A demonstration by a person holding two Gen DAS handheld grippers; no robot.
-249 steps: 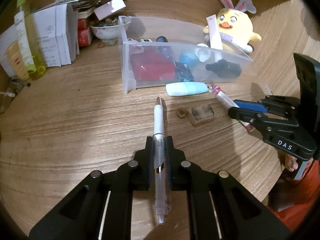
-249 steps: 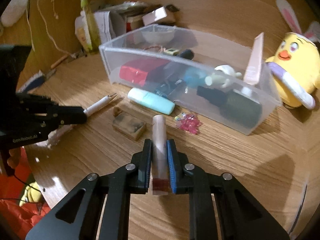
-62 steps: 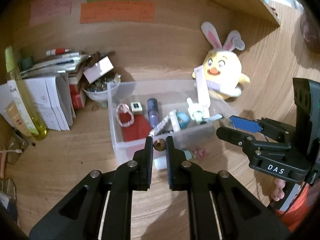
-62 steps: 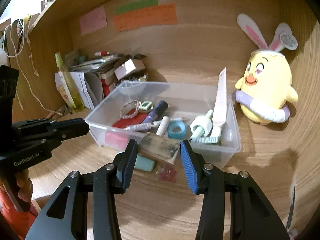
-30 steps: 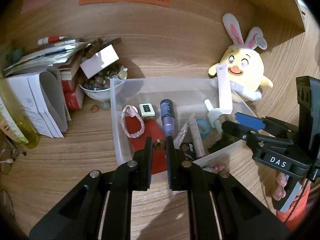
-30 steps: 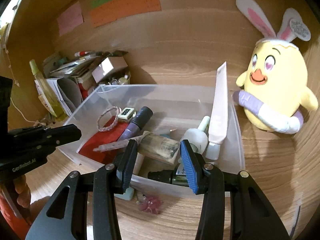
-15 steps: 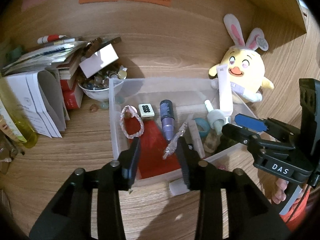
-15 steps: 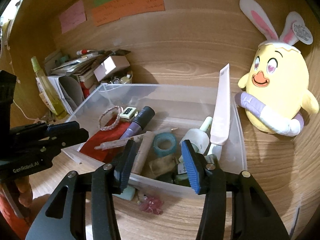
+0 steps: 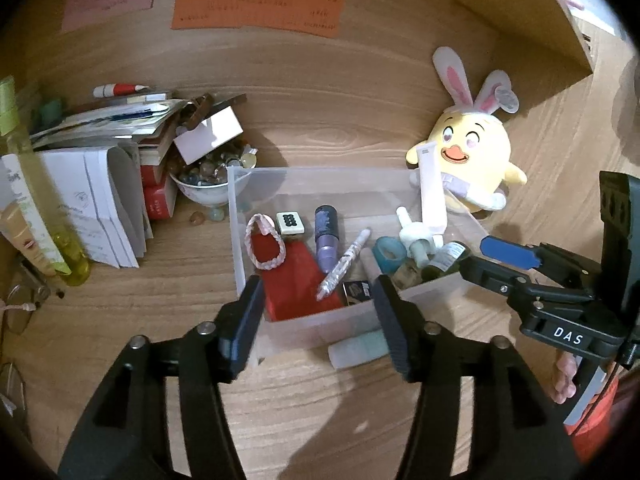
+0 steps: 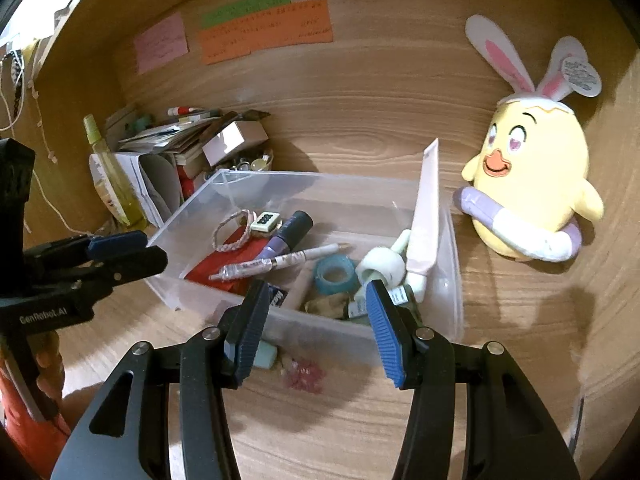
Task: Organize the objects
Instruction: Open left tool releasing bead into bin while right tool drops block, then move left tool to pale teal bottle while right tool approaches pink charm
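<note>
Both claws gape empty above a clear bin (image 9: 240, 240). A mint tube (image 9: 356, 354) lies crosswise on the counter (image 9: 180, 280), just outside the bin, at five o'clock under the left claw (image 9: 318, 322), nearer it than the right claw (image 10: 314, 328).

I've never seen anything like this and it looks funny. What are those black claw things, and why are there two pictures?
Each black claw is a grabbing tool that a person holds, one in each hand. A small camera sits on each tool, so you get two pictures. One looks out from the left tool, the other from the right tool. Both tools are open and hold nothing. On the wooden desk stands a clear plastic bin with a pen, a roll of blue tape and other small things inside. A yellow chick plush with bunny ears sits beside it.
</note>
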